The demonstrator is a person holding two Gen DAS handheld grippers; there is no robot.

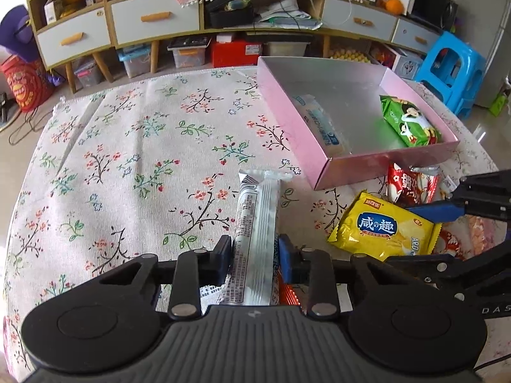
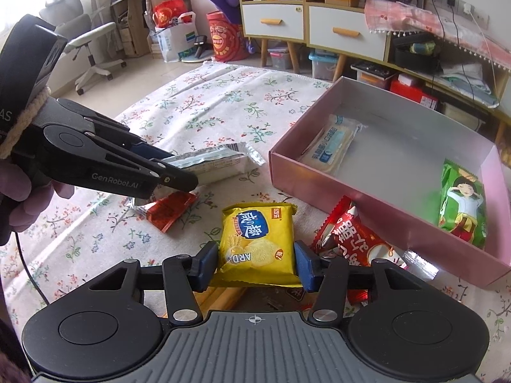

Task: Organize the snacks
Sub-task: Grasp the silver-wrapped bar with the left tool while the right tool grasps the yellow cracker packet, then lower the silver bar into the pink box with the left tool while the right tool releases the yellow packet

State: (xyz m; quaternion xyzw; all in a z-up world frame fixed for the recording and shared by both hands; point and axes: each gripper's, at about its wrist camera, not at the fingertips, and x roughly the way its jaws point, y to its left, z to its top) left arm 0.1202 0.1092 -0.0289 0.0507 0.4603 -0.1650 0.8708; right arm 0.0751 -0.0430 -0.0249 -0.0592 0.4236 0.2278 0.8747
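Note:
My left gripper (image 1: 255, 257) is shut on a long white snack bar (image 1: 257, 223), held just above the floral cloth; it also shows in the right wrist view (image 2: 210, 162). My right gripper (image 2: 254, 263) is shut on a yellow cracker packet (image 2: 258, 242), which also shows in the left wrist view (image 1: 380, 228). A pink box (image 1: 322, 159) with a silver inside holds a pale blue-white packet (image 1: 322, 121) and a green packet (image 1: 410, 121). A red packet (image 2: 351, 242) lies beside the box front.
A red-orange wrapper (image 2: 169, 209) lies under the left gripper. The floral tablecloth (image 1: 127, 159) covers the table. Behind stand a cabinet with drawers (image 1: 153, 19), storage bins and a blue stool (image 1: 453, 70). An office chair (image 2: 86, 41) stands at the far left.

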